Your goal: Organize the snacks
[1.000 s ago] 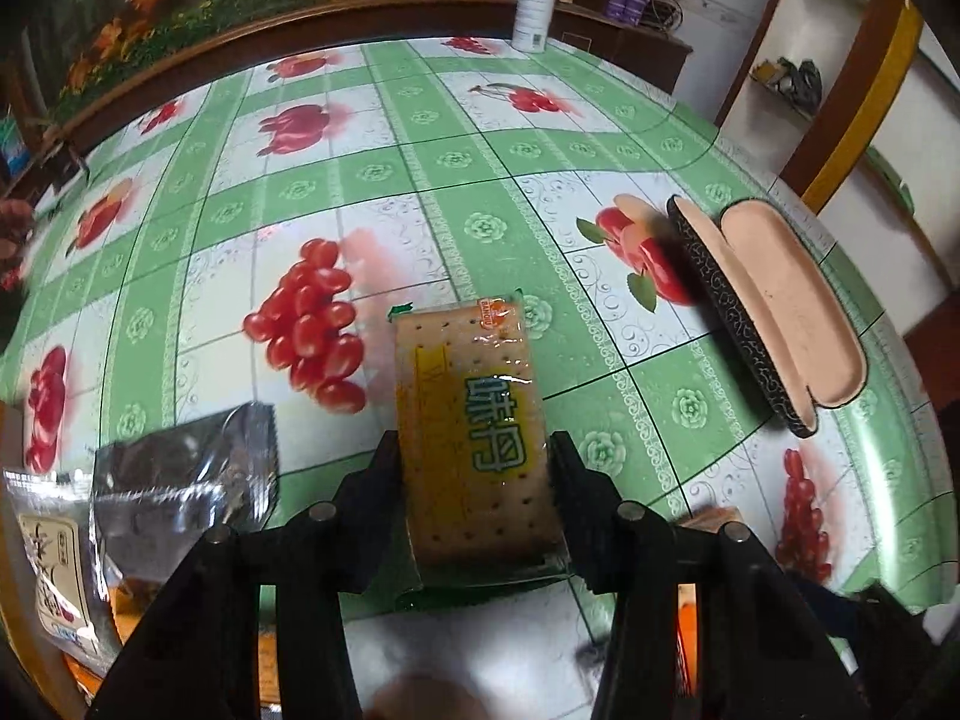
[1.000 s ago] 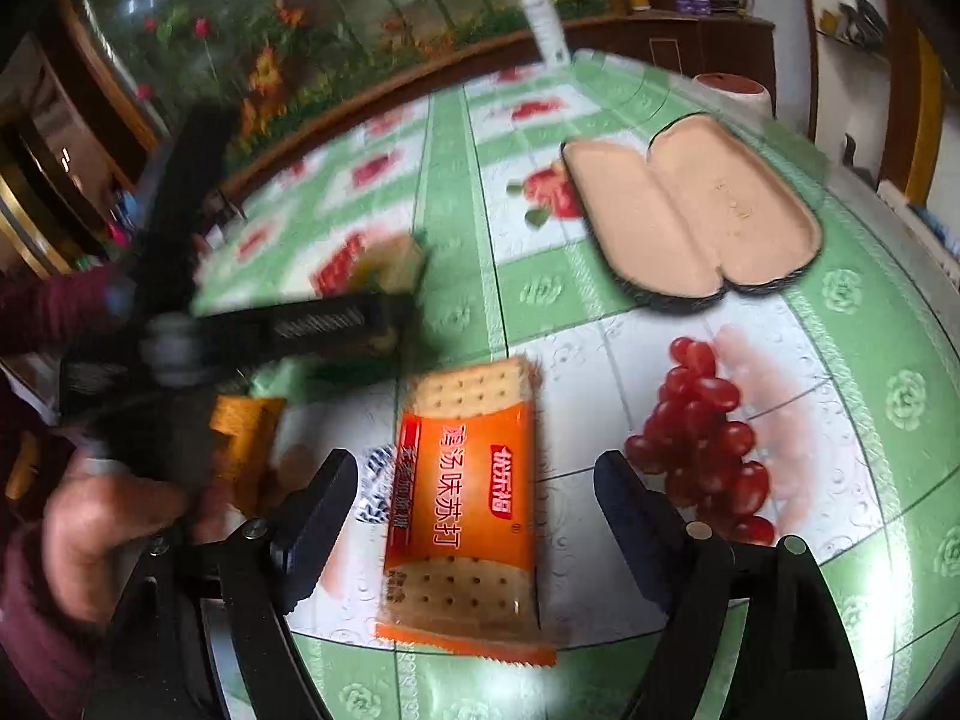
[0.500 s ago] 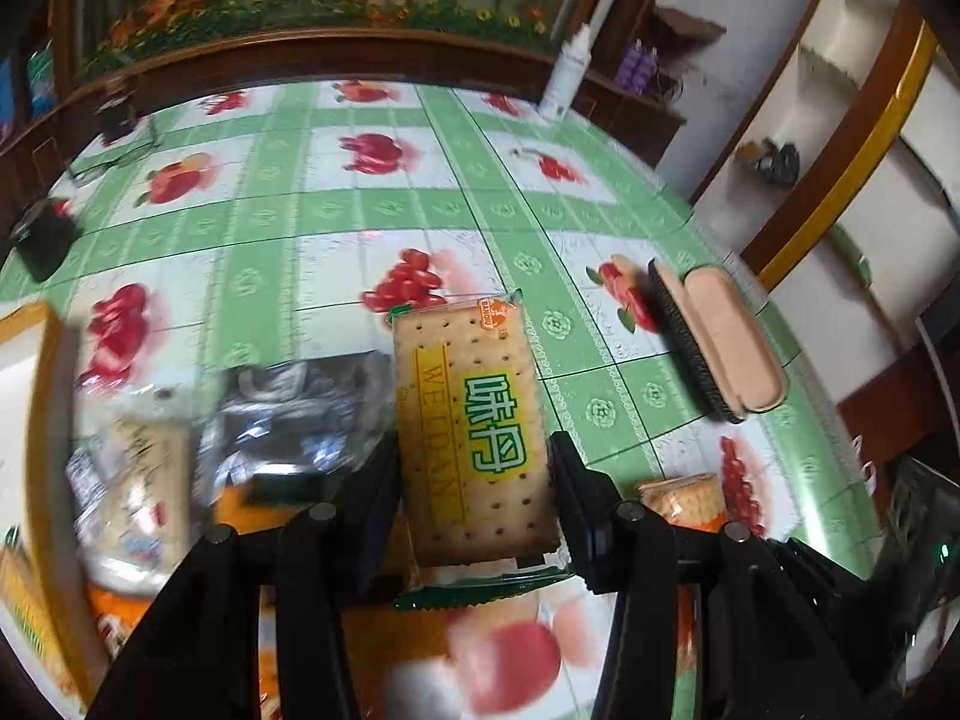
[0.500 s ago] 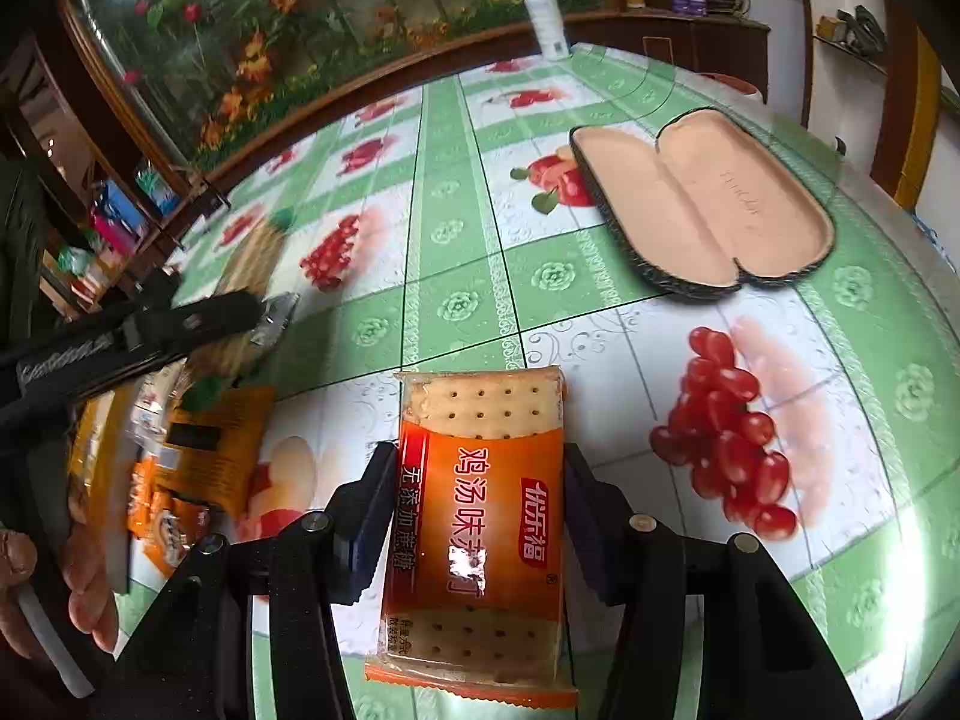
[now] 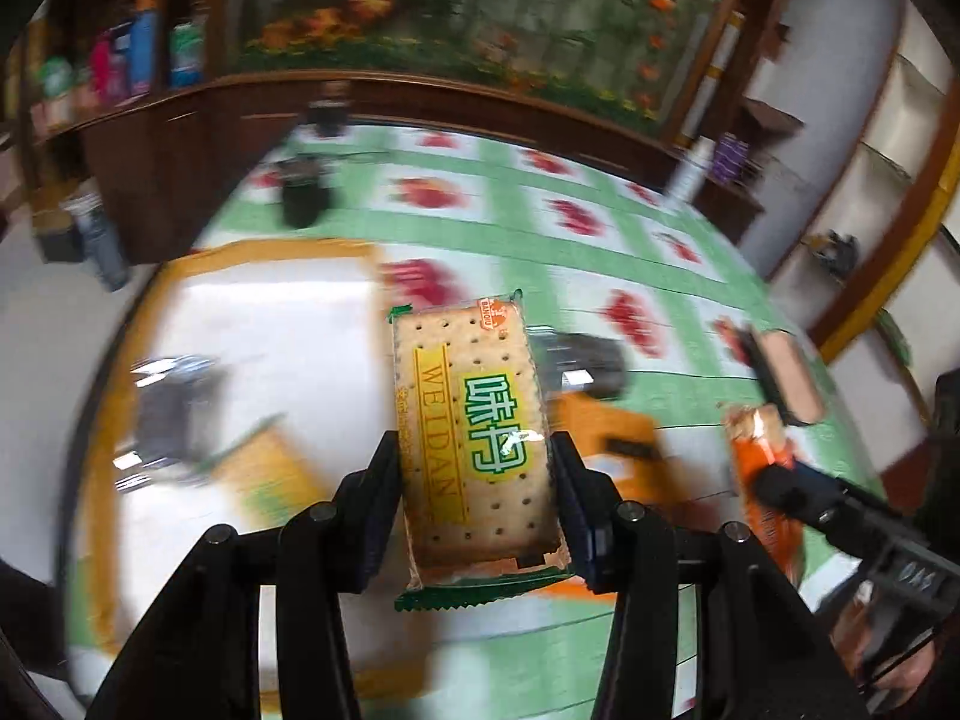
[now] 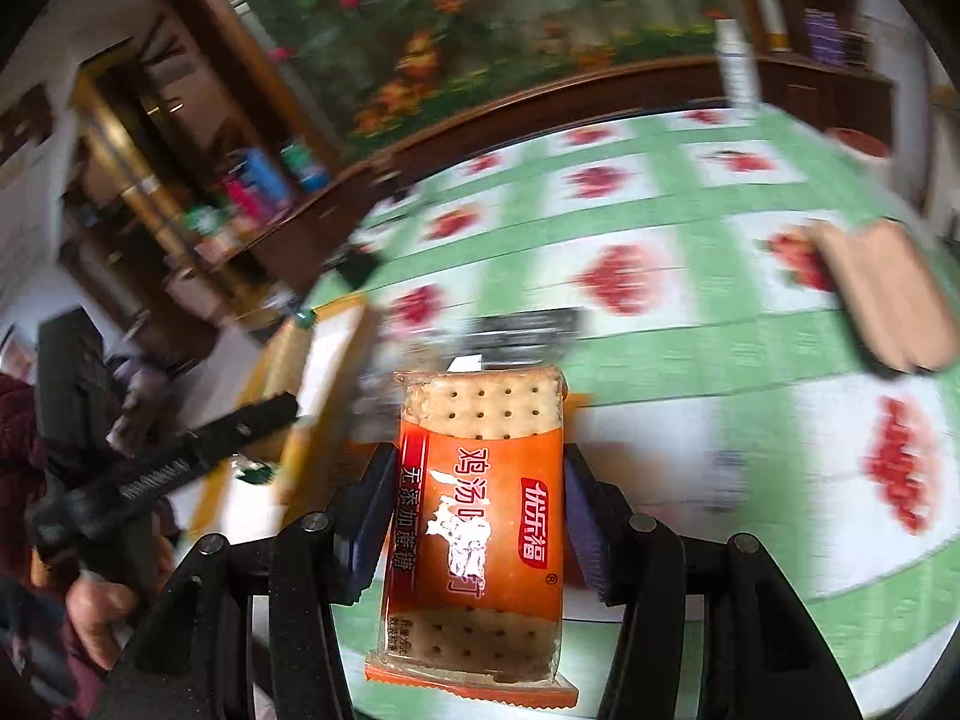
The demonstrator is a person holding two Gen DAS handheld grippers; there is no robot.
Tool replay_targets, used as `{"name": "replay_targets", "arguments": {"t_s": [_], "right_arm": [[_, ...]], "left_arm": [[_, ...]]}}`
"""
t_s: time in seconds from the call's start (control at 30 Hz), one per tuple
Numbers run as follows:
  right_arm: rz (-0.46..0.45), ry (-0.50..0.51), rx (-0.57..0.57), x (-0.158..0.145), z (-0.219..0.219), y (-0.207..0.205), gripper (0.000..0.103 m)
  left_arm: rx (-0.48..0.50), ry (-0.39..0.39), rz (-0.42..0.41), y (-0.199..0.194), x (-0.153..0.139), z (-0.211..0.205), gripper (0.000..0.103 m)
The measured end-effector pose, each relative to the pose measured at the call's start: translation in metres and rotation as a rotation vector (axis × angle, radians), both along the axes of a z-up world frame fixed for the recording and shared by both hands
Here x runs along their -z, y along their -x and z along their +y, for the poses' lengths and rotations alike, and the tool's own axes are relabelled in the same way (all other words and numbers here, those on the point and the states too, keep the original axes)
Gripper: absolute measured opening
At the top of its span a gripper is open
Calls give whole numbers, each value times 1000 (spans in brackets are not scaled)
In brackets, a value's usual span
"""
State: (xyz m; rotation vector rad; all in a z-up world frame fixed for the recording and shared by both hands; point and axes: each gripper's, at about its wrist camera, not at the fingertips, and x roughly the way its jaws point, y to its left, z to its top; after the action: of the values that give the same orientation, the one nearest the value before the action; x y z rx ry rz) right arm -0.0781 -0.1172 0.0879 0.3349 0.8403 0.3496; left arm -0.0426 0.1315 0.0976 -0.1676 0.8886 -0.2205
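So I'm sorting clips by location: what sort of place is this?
Probably a home dining or living room: a fruit-print tablecloth, wooden shelves of bottles, and a flower mural behind the table.

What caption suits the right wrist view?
Right tool grips an orange cracker packet above the green fruit-print tablecloth.

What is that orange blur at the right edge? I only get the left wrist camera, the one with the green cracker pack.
Observer: An orange cracker pack. The right gripper has just closed its jaws on it, and the pads press both long sides.
Operator: Who holds my gripper?
Observer: A person's hand, in a dark red sleeve, wraps the handle of the left gripper.
Operator: And that case on the table?
Observer: The glasses case lies open on the tablecloth, pinkish lining up.
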Motion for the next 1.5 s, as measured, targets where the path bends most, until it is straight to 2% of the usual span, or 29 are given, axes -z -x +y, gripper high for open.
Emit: {"name": "replay_targets", "arguments": {"t_s": [0.13,0.33,0.6,0.73,0.87,0.97,1.07,1.2,1.33,1.5], "right_arm": [[17,-27,-120,0,64,-14,57],[36,-21,-237,6,140,-34,57],[57,67,-262,26,203,-86,57],[69,112,-258,38,222,-112,57],[78,151,-248,49,239,-137,57],[87,176,-242,56,247,-151,58],[111,140,-228,58,247,-159,58],[77,109,-208,45,239,-160,58],[18,94,-177,20,210,-148,58],[-22,96,-90,-4,142,-122,58]], "left_arm": [[-110,-30,9,14,8,57,47],[-202,-57,46,20,33,107,47],[-212,-66,102,8,65,128,47],[-210,-65,101,5,71,130,48],[-195,-32,97,3,71,133,55],[-177,-41,88,3,69,129,62],[-174,-54,70,4,65,126,70],[-198,-67,35,9,54,125,79],[-243,-106,-15,20,34,125,85],[-271,-2,-49,39,17,124,86]]}}
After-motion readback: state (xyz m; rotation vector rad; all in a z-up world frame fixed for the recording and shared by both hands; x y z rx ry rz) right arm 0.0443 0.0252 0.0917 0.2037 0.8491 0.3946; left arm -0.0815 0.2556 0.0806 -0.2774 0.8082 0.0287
